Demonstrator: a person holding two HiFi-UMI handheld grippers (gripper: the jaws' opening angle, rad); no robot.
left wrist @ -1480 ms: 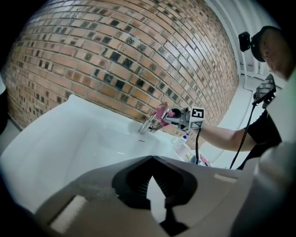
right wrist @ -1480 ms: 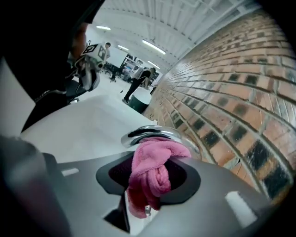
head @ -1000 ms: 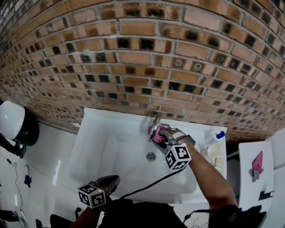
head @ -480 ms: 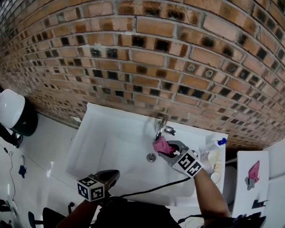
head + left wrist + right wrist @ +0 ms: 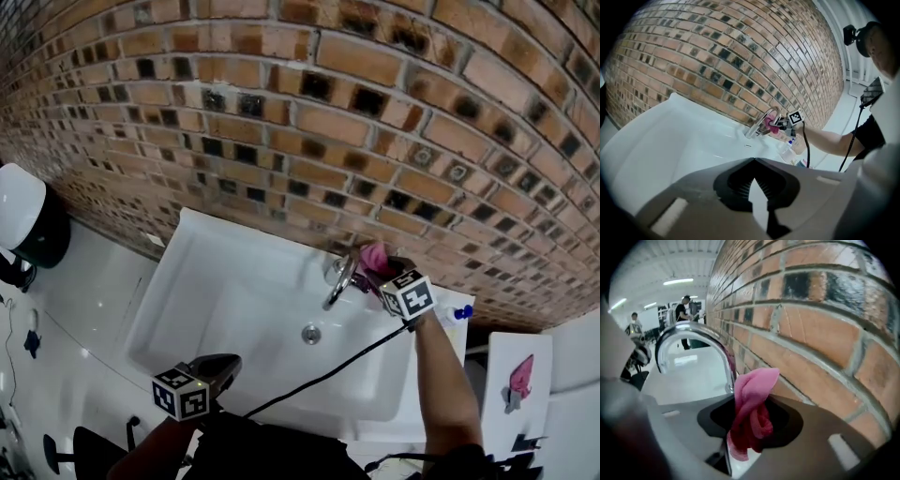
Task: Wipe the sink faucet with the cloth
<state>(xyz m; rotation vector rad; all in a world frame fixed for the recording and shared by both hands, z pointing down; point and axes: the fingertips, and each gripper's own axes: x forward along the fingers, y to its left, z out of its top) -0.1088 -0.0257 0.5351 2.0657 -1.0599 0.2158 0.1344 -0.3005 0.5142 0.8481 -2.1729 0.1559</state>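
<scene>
The chrome faucet point(image 5: 339, 279) curves over the white sink point(image 5: 216, 291) at the brick wall. My right gripper point(image 5: 377, 264) is shut on a bunched pink cloth point(image 5: 374, 254) and holds it against the back of the faucet, close to the wall. The right gripper view has the cloth point(image 5: 752, 413) squeezed between the jaws of the right gripper point(image 5: 750, 430), touching the spout point(image 5: 693, 341). My left gripper point(image 5: 217, 368) hangs at the sink's front edge, shut and empty. From the left gripper point(image 5: 757, 187) the faucet point(image 5: 761, 123) and cloth point(image 5: 769, 125) show far off.
A blue-capped bottle point(image 5: 457, 312) stands on the sink's right rim beside my right arm. A white surface point(image 5: 520, 361) to the right carries another pink item point(image 5: 518, 375). A white-and-black round object point(image 5: 23, 225) sits at far left. The brick wall point(image 5: 309, 122) rises right behind the faucet.
My right gripper has carried the pink cloth from under the spout's front up and back, to the faucet's rear side by the wall. The left gripper has stayed at the front edge.
</scene>
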